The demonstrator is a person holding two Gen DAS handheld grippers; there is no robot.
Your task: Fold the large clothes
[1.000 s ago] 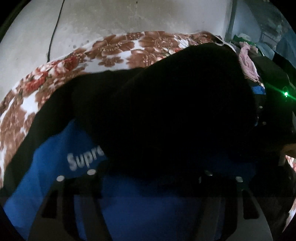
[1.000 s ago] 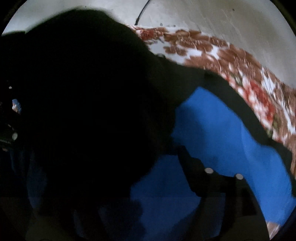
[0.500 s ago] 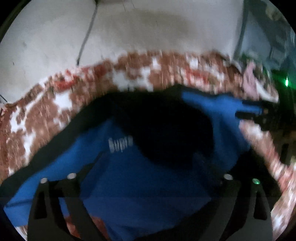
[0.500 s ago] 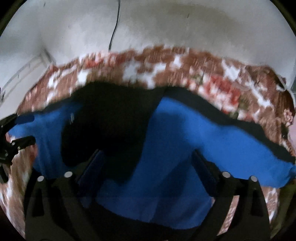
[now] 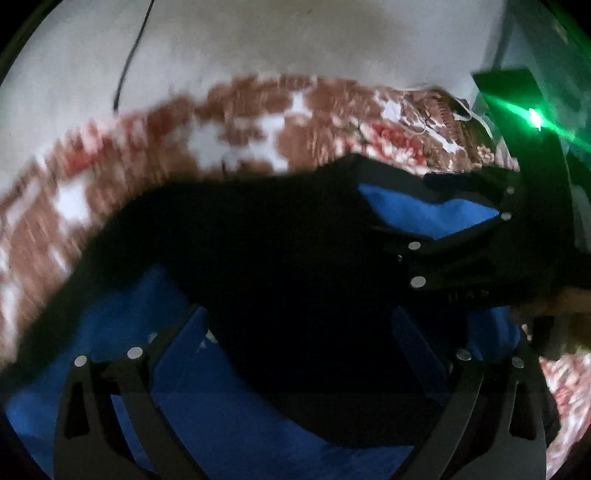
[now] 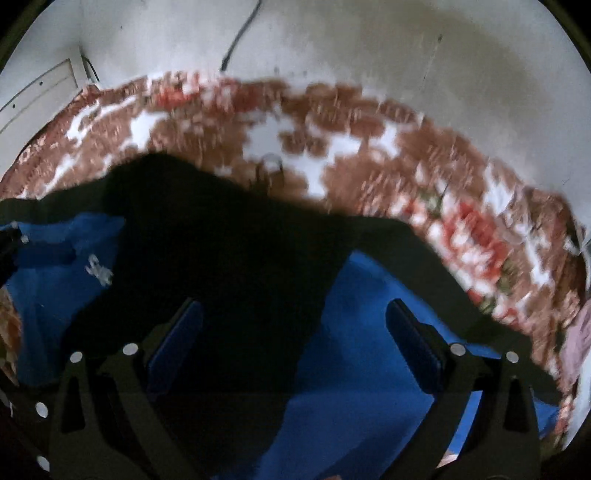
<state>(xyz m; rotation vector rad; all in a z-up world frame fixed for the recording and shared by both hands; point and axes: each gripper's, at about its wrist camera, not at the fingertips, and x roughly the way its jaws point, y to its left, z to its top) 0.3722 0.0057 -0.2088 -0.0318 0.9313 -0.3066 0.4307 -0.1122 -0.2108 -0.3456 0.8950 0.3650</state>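
A blue garment (image 5: 207, 406) with a broad black part (image 5: 280, 240) lies spread on a floral bedspread (image 5: 258, 122). My left gripper (image 5: 301, 332) hangs open above it, both blue pads apart, nothing pinched. To its right, my right gripper (image 5: 443, 214) shows from the side, also open over the cloth. In the right wrist view the right gripper (image 6: 295, 321) stands wide open above the seam of black (image 6: 240, 258) and blue cloth (image 6: 369, 350). White lettering (image 6: 98, 271) shows on the blue at the left.
A pale wall (image 6: 369, 44) with a black cable (image 6: 240, 33) rises behind the bedspread (image 6: 332, 140). A green light (image 5: 533, 118) glares at the right. A pink cloth (image 6: 580, 332) lies at the bed's right edge. A hand (image 5: 554, 306) holds the right gripper.
The black cloth that filled both views a second ago now lies flat on the blue garment. Both grippers have opened, let it go and drawn back and up.
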